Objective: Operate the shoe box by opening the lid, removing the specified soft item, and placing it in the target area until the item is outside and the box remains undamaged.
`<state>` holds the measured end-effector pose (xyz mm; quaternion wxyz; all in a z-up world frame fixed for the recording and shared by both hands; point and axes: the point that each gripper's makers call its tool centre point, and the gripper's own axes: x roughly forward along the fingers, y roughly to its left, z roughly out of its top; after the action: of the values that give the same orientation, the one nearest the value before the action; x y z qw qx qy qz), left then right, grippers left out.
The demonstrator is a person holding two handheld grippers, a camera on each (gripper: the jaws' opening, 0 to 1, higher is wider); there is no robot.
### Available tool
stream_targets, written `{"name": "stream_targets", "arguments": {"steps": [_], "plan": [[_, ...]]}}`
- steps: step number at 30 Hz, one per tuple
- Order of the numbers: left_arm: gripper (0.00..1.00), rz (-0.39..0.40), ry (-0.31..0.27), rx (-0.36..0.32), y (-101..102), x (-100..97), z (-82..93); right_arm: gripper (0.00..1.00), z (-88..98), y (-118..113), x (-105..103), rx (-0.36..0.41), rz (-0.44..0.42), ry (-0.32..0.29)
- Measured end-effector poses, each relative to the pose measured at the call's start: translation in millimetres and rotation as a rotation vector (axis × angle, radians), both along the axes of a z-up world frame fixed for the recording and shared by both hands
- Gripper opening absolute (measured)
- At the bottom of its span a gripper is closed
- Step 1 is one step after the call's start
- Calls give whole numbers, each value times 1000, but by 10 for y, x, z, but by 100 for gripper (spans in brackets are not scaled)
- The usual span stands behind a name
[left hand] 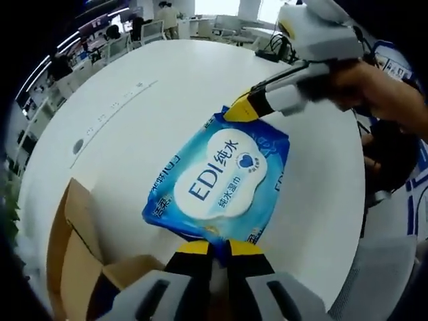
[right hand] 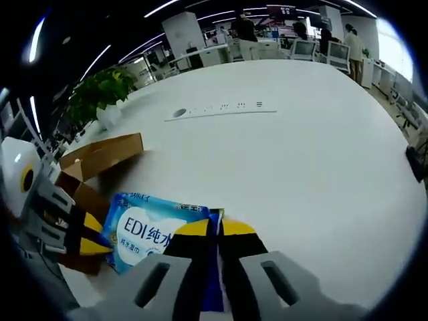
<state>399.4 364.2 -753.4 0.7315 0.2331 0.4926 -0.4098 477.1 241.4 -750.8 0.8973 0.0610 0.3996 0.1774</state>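
A blue and white wet wipes pack is held just above the white table. My left gripper is shut on the pack's near edge. My right gripper comes in from the upper right, gripped by a hand, and pinches the pack's far corner. In the right gripper view my right gripper is shut on the pack's blue edge, and the left gripper holds the opposite end. The open brown cardboard shoe box sits at the lower left, its flaps up.
The box lies beside the pack on the table. A row of small marks and a round grommet run across the table's far part. A green plant stands beyond the edge. Desks, chairs and people fill the background.
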Motion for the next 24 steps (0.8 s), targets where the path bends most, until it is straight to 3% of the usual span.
{"name": "stream_targets", "arguments": {"steps": [4, 9, 12, 24], "plan": [[15, -9, -14, -11, 23, 6, 68, 11, 33, 15, -7, -9, 22, -23], [24, -6, -28, -73, -10, 31, 232, 19, 119, 31, -42, -37, 62, -60], [28, -2, -51, -136, -71, 36, 341, 22, 188, 26, -58, -33, 73, -75], [39, 18, -77, -273, -134, -30, 712, 30, 559, 20, -208, -60, 132, -150]]}}
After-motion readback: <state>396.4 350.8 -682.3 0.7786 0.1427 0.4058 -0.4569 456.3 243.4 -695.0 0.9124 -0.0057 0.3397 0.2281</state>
